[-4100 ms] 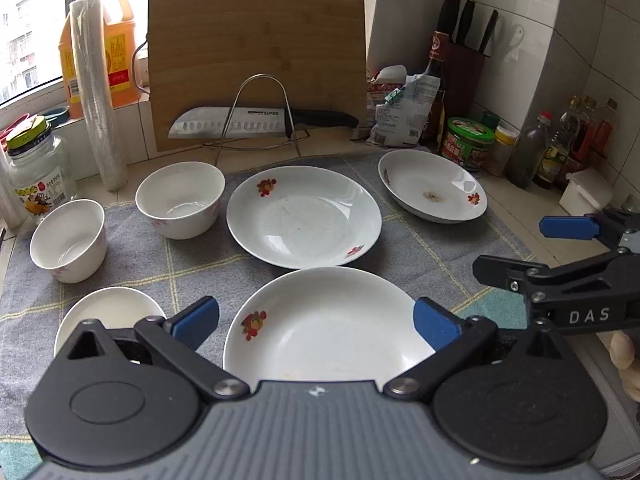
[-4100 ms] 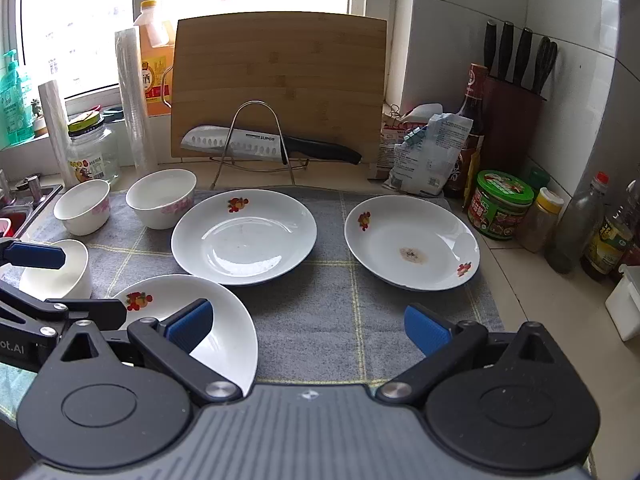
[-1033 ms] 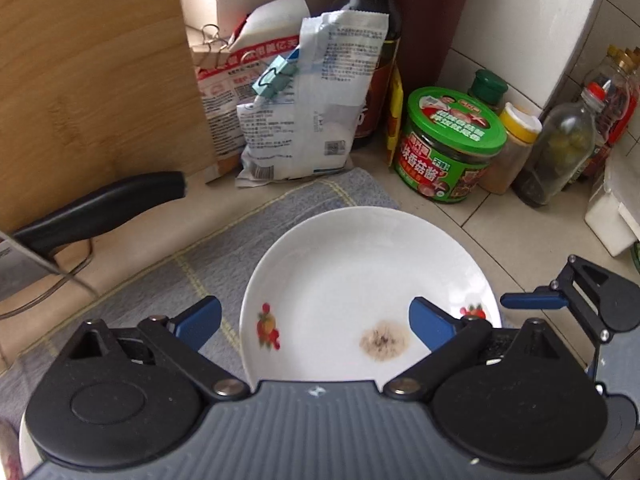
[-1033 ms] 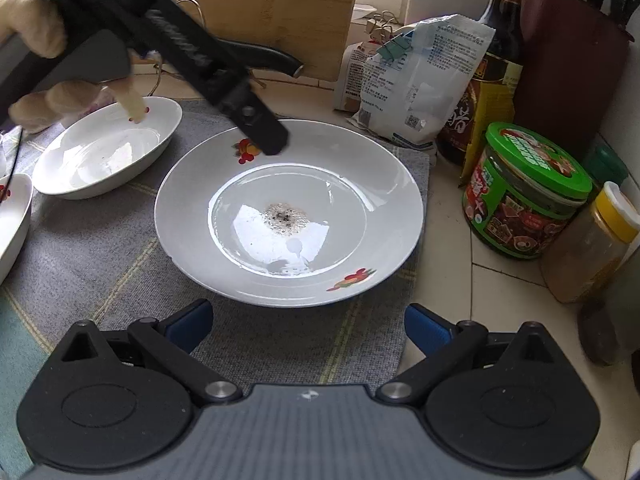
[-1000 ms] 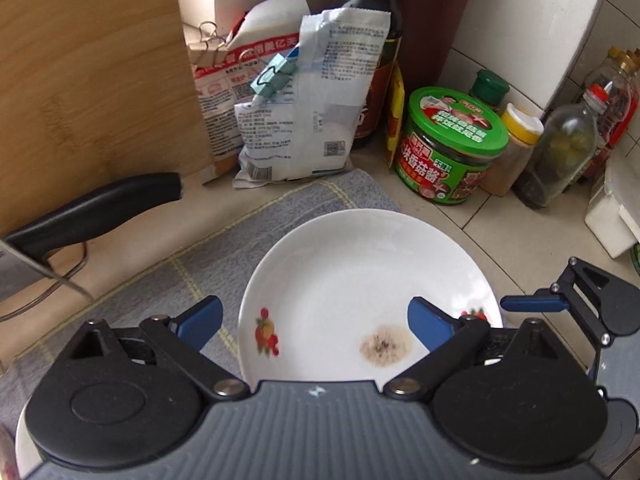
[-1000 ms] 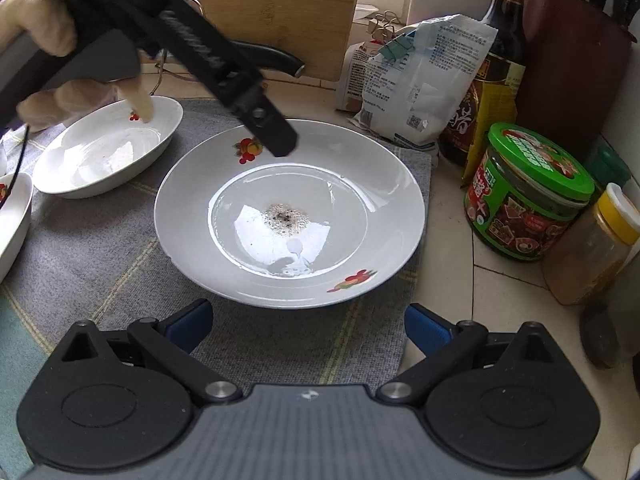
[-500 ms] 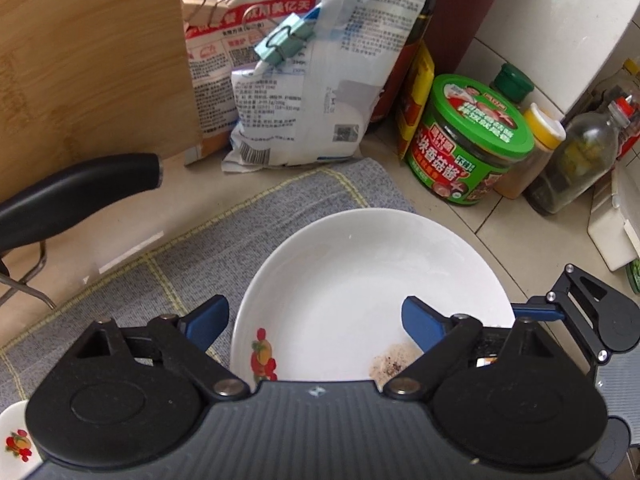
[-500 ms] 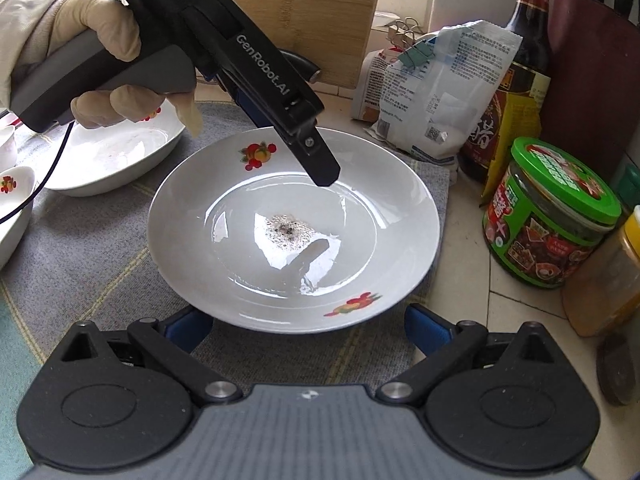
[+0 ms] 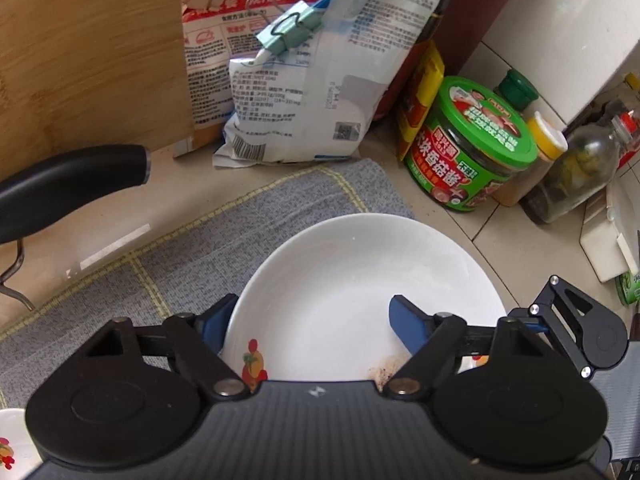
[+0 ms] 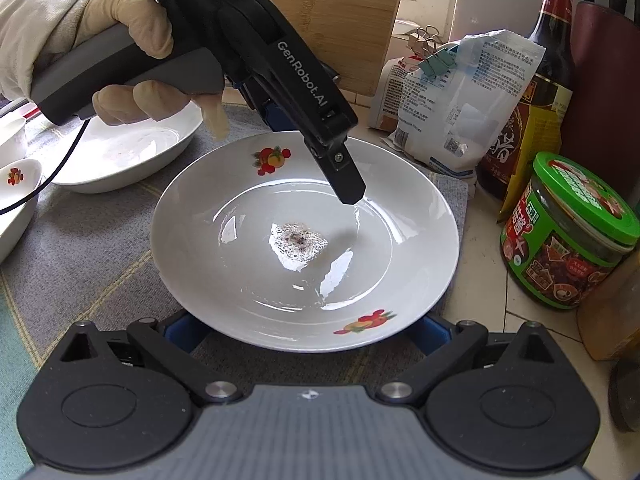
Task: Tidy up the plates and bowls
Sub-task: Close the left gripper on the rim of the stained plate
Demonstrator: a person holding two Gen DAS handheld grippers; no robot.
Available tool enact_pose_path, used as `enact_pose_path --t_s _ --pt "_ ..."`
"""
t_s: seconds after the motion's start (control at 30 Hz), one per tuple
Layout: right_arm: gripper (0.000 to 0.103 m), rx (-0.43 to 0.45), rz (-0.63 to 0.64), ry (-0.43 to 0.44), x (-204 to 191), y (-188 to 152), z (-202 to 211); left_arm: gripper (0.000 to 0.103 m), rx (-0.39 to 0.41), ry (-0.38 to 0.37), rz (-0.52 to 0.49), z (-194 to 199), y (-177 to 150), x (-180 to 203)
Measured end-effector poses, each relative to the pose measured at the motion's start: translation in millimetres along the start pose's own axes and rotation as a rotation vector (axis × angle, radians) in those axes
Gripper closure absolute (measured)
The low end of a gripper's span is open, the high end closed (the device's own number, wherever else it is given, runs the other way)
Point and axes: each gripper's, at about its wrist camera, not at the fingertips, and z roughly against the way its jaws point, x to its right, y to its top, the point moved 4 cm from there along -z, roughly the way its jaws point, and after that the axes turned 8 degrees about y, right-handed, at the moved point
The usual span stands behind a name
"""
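The left gripper (image 9: 308,322) straddles the far rim of the soiled plate (image 10: 304,240). One blue pad (image 9: 214,322) sits outside the rim against the plate's outer wall, and the other finger (image 10: 340,172) reaches into the dish. Its jaws have just been closing with the rim between them, yet the inner pad stands clear of the porcelain, so they are parted rather than clamped. From the right wrist view the inner fingertip seems to hover just above the plate's inner slope, though the glare makes contact hard to judge. A gloved hand (image 10: 132,52) holds this gripper's grey handle.

The right gripper (image 10: 306,334) sits low at the plate's near edge. Its blue pads lie spread wide on either side beneath the rim, partly hidden by it, with nothing pinched.

The plate rests on a grey mat (image 10: 92,240) with yellow lines. It bears fruit decals and a dark speckled stain at its centre. A second plate (image 10: 120,152) lies on the mat to the left, well apart, and part of a third dish (image 10: 16,196) shows at the left edge. Just beyond the mat stand clipped packets (image 9: 312,80), a green-lidded jar (image 9: 472,148) and a dark sauce bottle (image 10: 536,80). A wooden board (image 9: 88,52) leans behind a black knife handle (image 9: 68,184).
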Motion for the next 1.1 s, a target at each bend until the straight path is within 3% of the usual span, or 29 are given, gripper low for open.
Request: enact_pose_path --t_s 0.67,1.1 --pt "0.000 -0.014 0.022 -0.018 -9 4 4 0.024 0.017 0.041 -0.039 7 -7 1" --pt "0.000 -0.015 0.010 -0.015 -38 -8 34 0.024 0.029 0.051 -0.087 35 -39 23"
